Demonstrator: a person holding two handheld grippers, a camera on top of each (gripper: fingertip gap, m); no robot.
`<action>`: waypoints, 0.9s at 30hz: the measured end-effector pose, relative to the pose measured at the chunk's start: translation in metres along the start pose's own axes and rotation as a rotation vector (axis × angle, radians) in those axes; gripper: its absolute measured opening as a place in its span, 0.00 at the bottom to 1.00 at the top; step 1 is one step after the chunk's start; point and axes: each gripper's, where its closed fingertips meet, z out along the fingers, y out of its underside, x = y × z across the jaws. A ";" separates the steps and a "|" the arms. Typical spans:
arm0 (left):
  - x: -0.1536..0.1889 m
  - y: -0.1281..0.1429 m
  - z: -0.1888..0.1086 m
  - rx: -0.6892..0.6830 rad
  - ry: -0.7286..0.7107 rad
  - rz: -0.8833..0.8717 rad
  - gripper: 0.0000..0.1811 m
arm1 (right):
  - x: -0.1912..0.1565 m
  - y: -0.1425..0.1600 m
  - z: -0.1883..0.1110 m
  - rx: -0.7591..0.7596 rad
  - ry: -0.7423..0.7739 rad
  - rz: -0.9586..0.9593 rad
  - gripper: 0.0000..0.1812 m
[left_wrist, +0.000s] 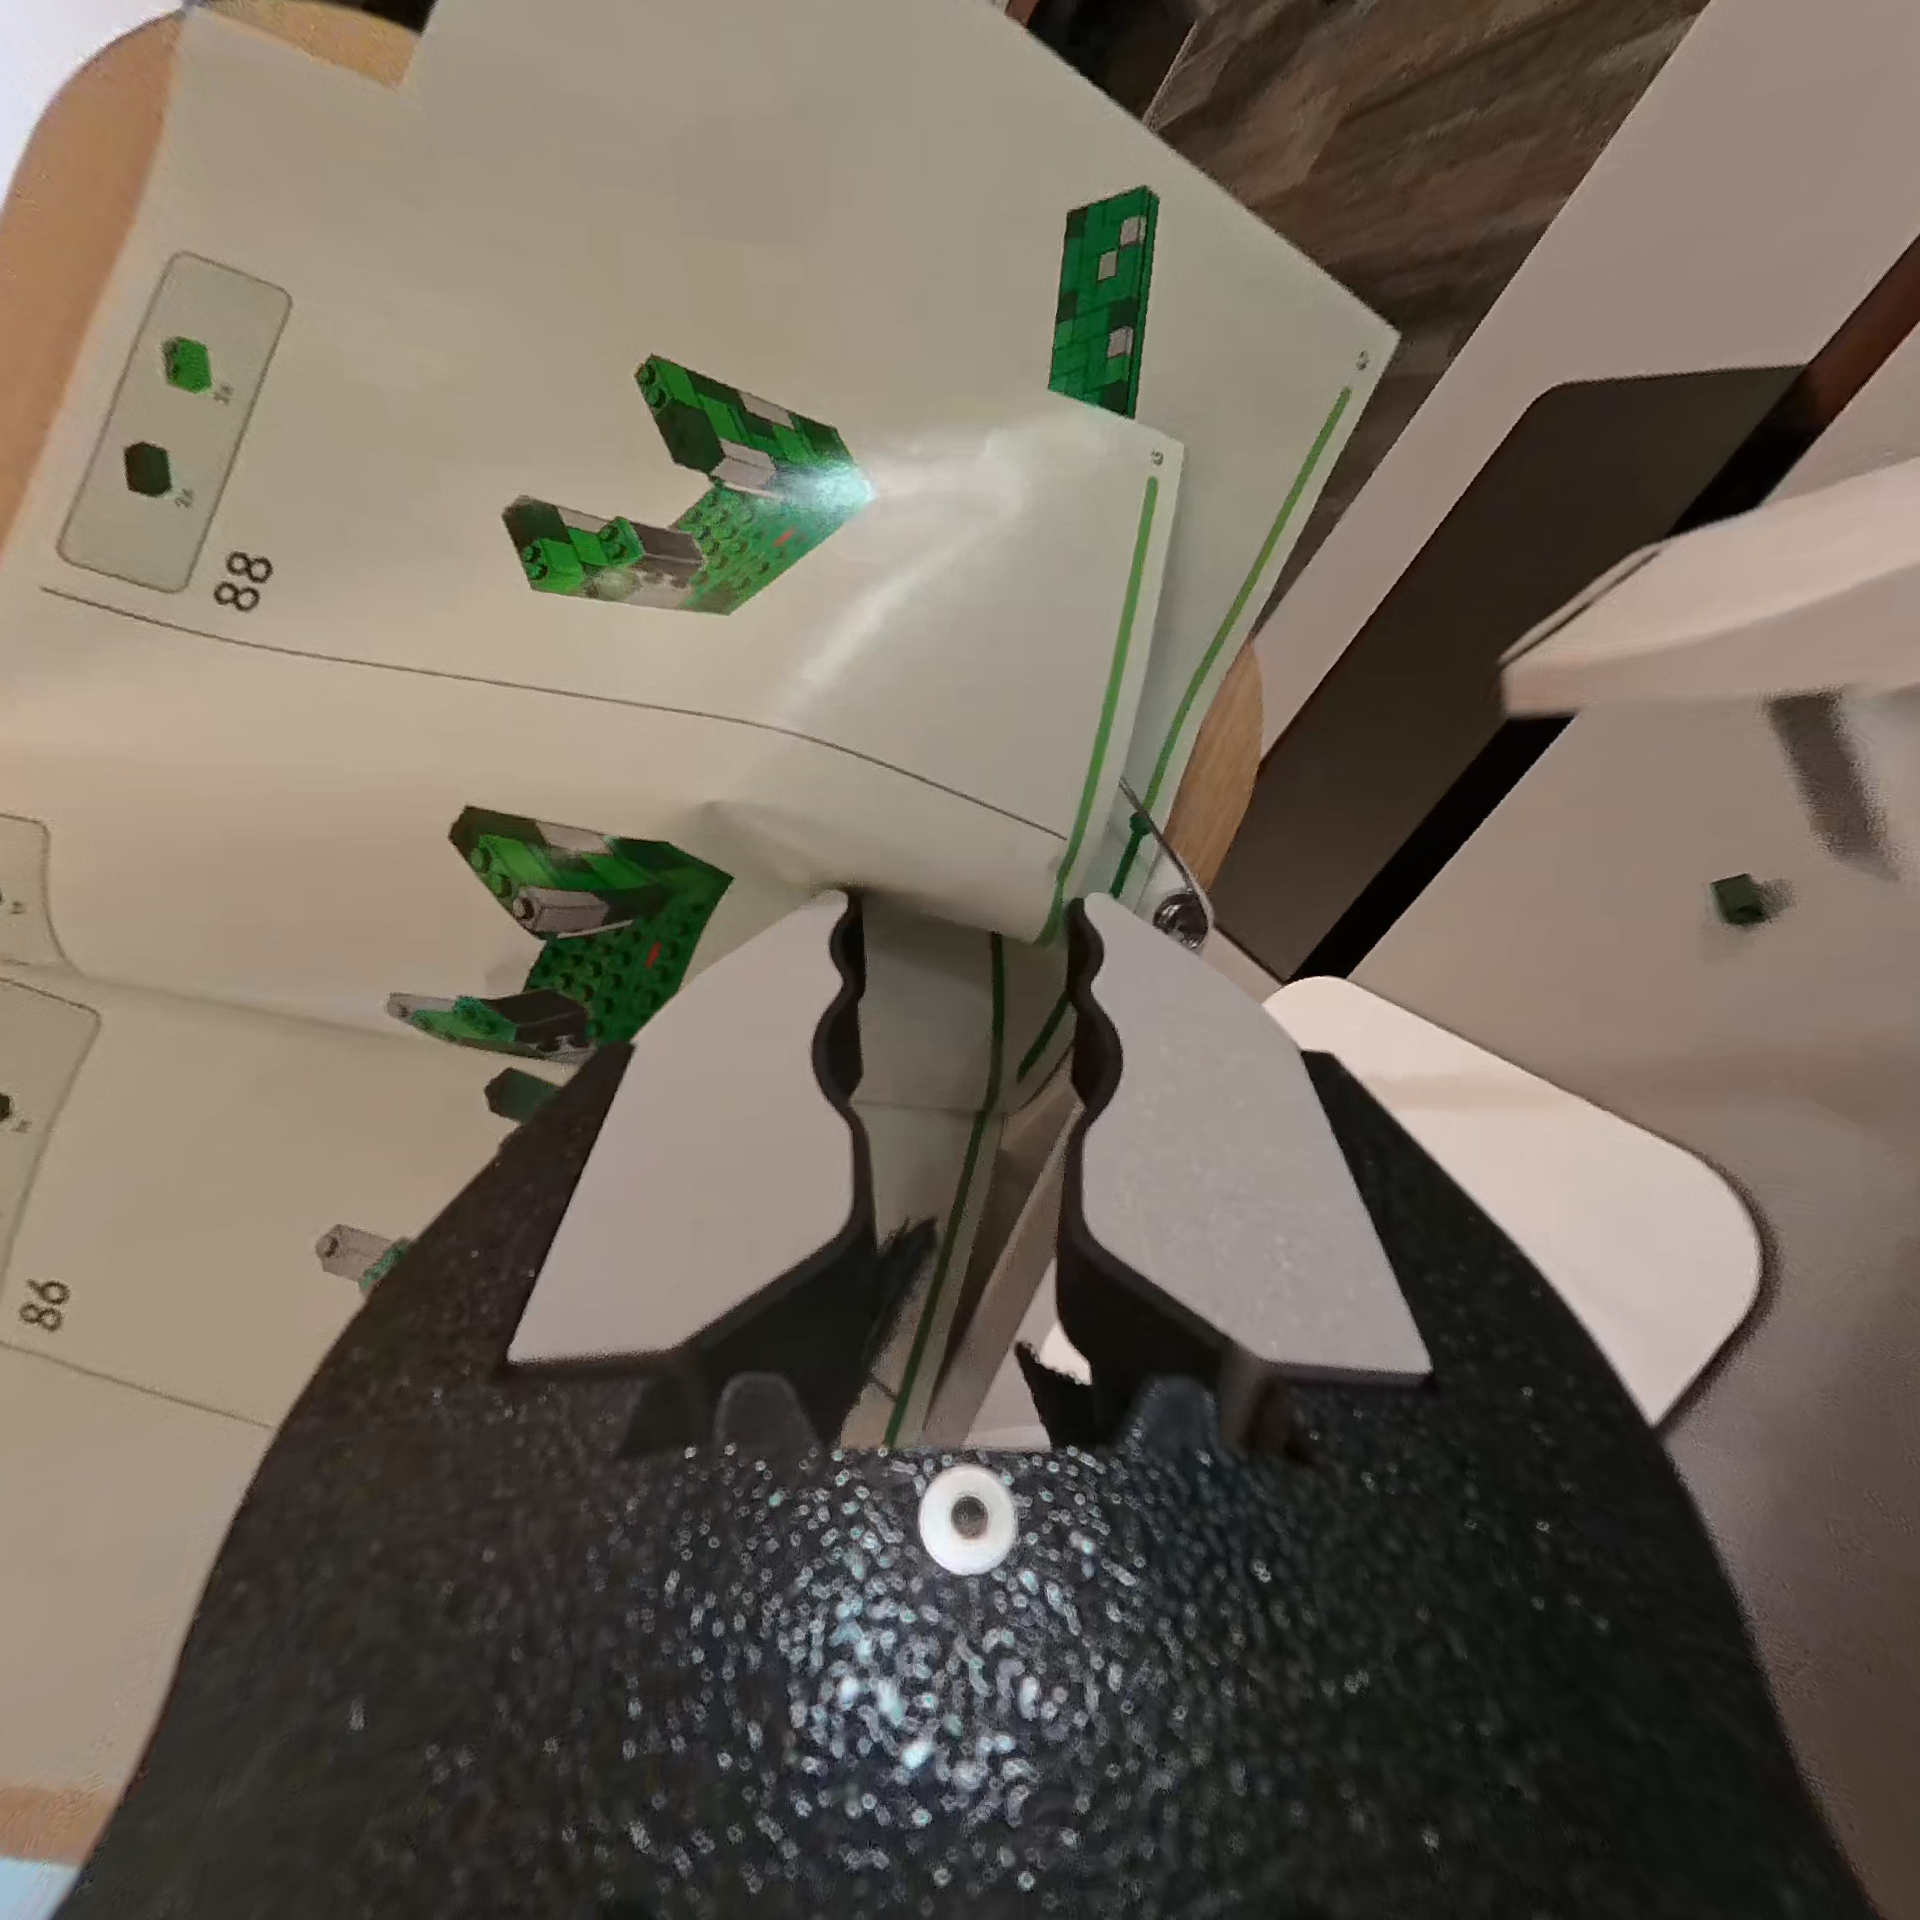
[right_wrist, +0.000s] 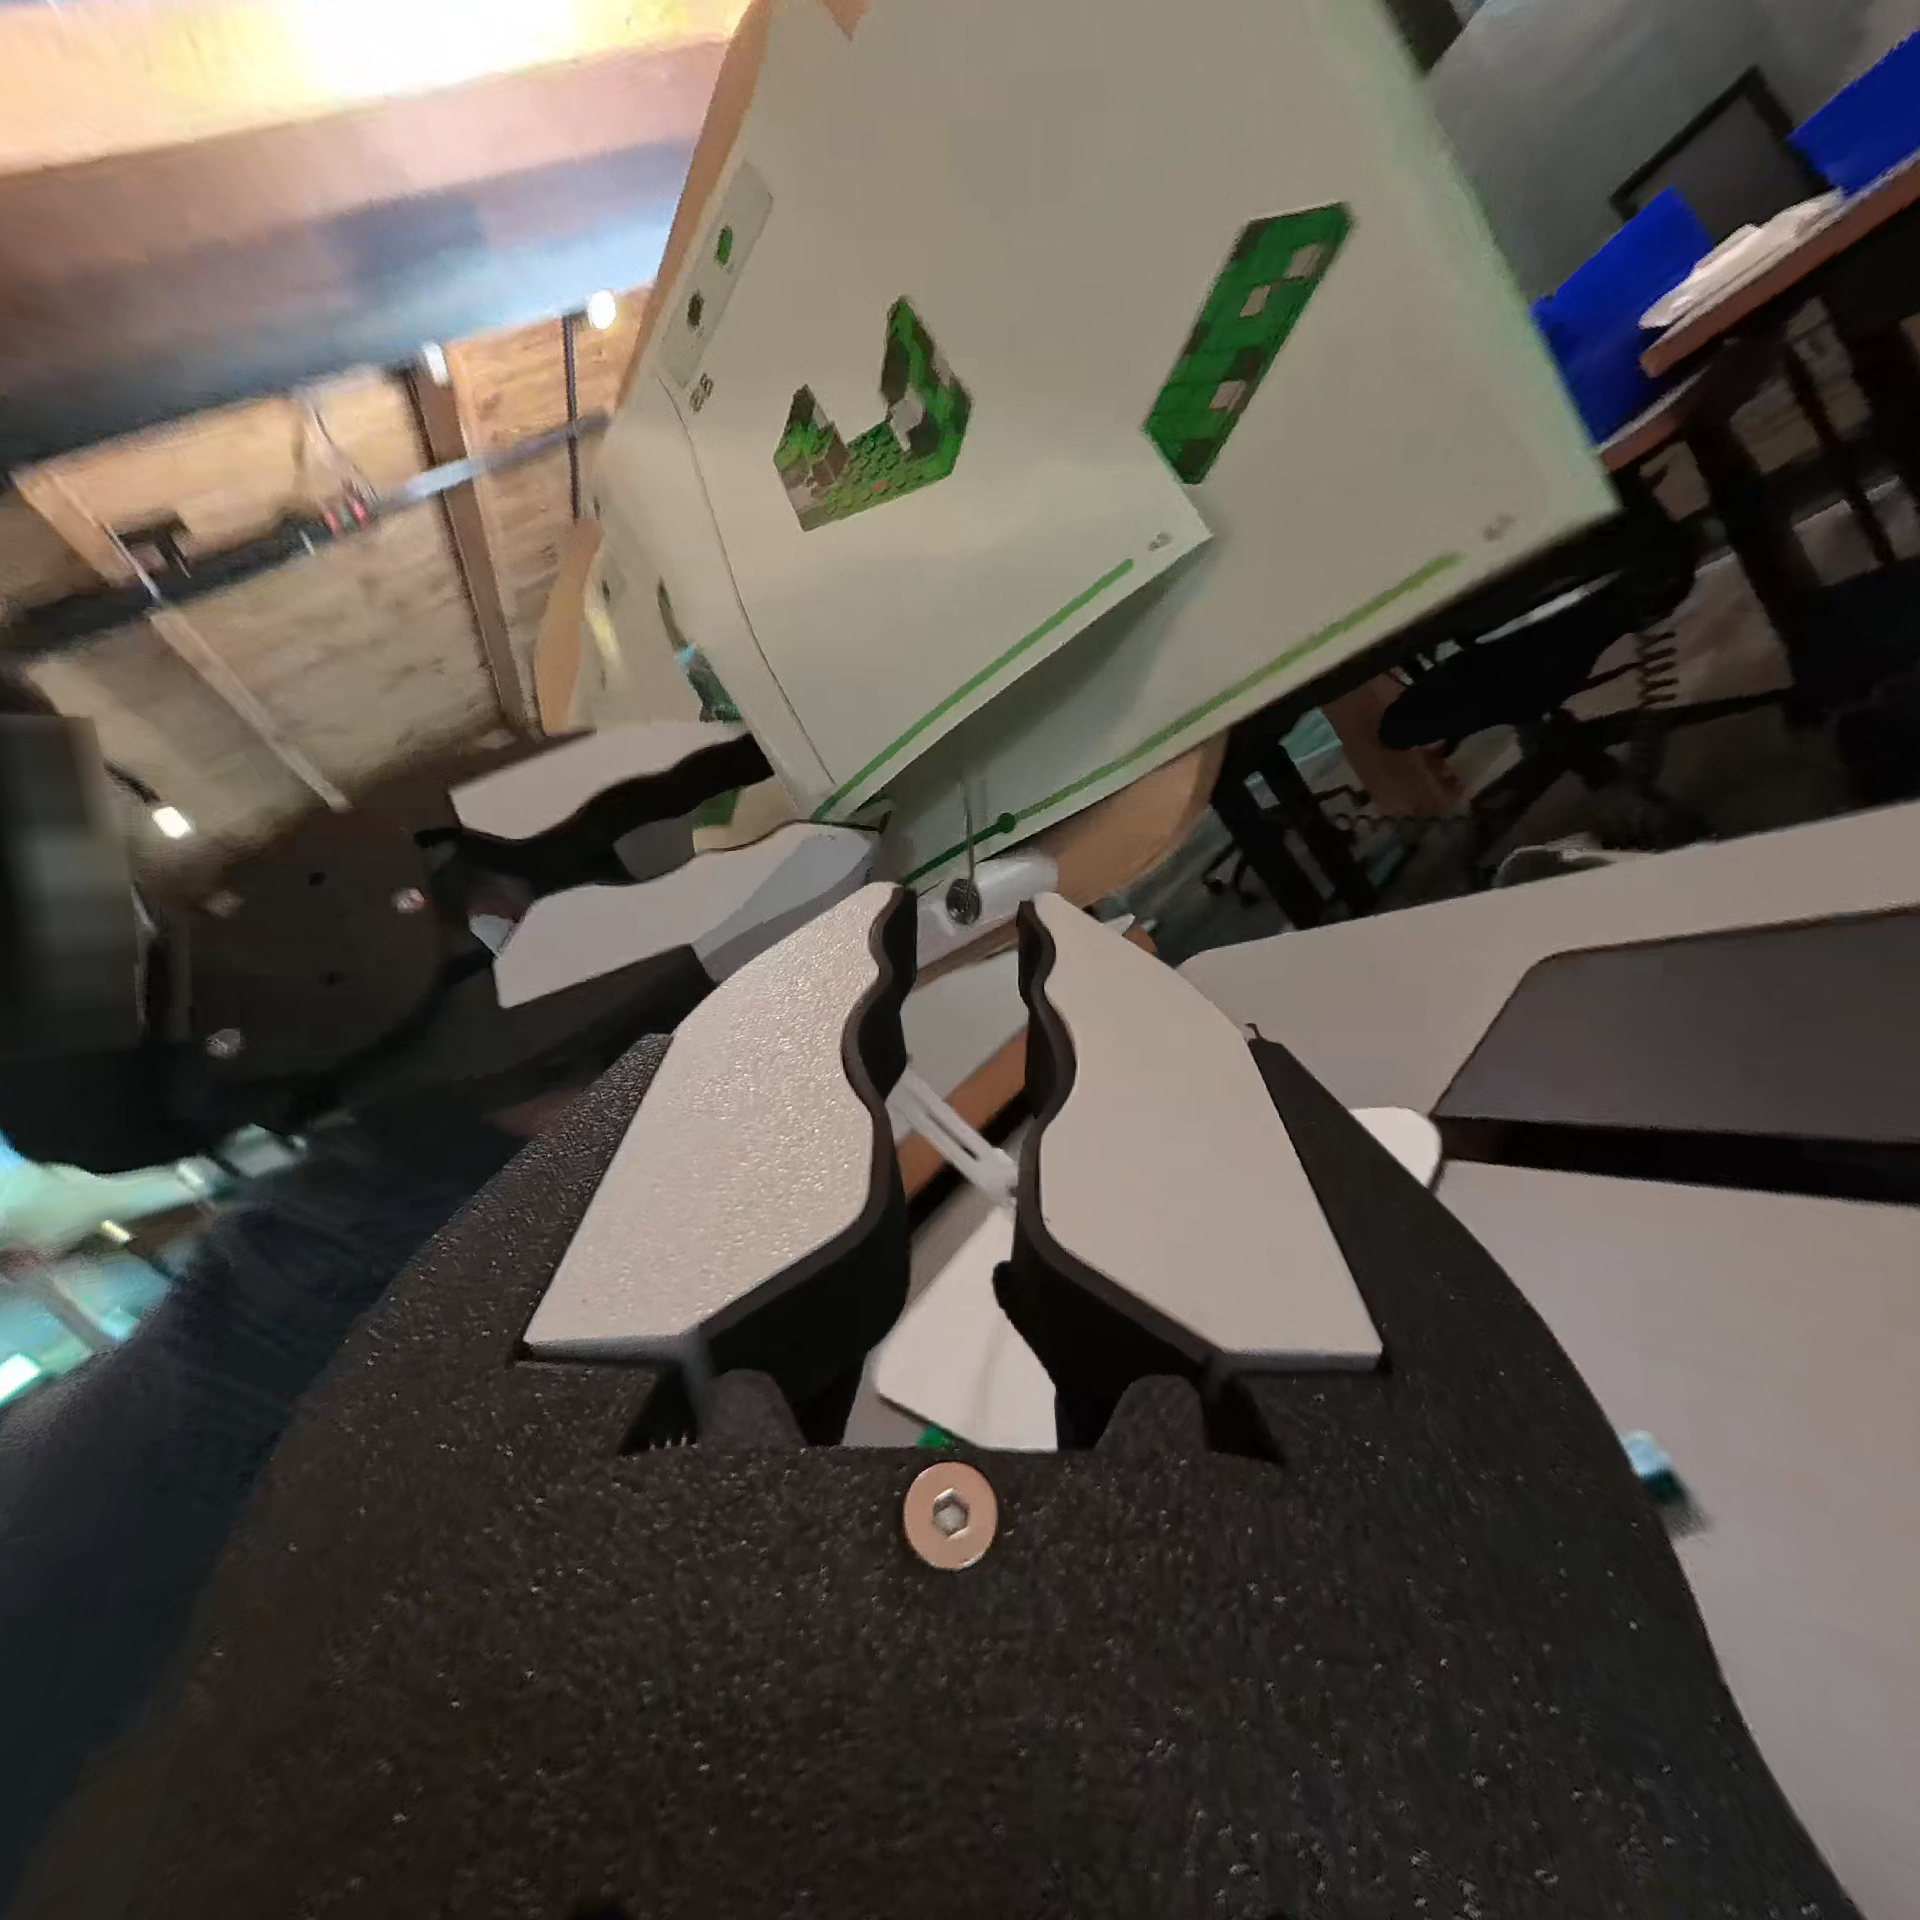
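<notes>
On the pale wooden book stand (left_wrist: 1226, 727), a white brick-building instruction booklet with green diagrams (left_wrist: 623, 260) leans open so its pages face the viewer. The left gripper (left_wrist: 961, 920) has its grey fingers (left_wrist: 727, 1122) spread around the lower right corner of the booklet's curled front page (left_wrist: 987, 644); I cannot tell whether they actually pinch it, though the page bows up as if lifted there. The right gripper (right_wrist: 966, 914), fingers parted and empty, hovers near the stand's white clip and metal screw (right_wrist: 964, 899). A small green brick (left_wrist: 1745, 902) lies to the far right on the grey desk (left_wrist: 1818, 1091).
</notes>
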 end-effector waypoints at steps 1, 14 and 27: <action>0.001 0.000 0.000 0.008 0.015 -0.020 0.20 | -0.003 0.003 0.006 -0.026 0.004 -0.067 0.09; 0.002 -0.003 -0.002 0.034 0.027 -0.114 0.18 | 0.002 0.002 0.061 -0.200 0.167 -0.446 0.13; -0.001 -0.004 -0.010 0.026 -0.011 -0.133 0.18 | -0.001 -0.008 0.075 -0.139 0.149 -0.429 0.06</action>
